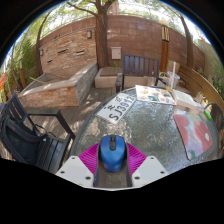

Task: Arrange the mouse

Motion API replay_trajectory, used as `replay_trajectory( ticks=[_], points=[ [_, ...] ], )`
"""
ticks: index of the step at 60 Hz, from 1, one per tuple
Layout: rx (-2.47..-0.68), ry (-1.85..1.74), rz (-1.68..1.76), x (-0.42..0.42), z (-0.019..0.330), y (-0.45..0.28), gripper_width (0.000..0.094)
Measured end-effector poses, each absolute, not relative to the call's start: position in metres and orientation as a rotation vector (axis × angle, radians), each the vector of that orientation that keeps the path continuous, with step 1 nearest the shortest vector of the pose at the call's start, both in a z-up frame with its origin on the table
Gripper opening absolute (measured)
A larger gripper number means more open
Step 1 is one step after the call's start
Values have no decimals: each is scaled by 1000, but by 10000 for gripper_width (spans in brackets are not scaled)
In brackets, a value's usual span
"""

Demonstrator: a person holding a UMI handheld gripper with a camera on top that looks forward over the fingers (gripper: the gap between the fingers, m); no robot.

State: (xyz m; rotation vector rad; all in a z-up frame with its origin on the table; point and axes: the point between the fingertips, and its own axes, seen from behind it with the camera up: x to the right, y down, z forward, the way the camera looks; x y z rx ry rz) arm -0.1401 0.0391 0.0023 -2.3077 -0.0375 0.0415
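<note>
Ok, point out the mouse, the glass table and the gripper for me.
mouse [111, 152], gripper view, middle of its blue back.
glass table [150, 125], gripper view, bare glass top.
gripper [111, 172], gripper view, midway between fingertips, closed on the mouse.

The white paper [117, 108] bears large print, not legible.

A round glass-topped table [150, 125] spreads out ahead of the gripper. On it, beyond the fingers, lies a white sign with dark lettering [117, 108]; a red and white printed sheet [196, 132] lies ahead to the right. A dark chair [30, 135] stands to the left. Farther off, a brick wall [75, 45] and a tree trunk [102, 30].
</note>
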Motion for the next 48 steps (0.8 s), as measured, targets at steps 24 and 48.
replay_trajectory(
  ticks=[24, 48],
  points=[
    [-1894, 6, 219, 24, 228, 92, 372],
    [-2288, 93, 43, 223, -7, 81, 483]
  ],
)
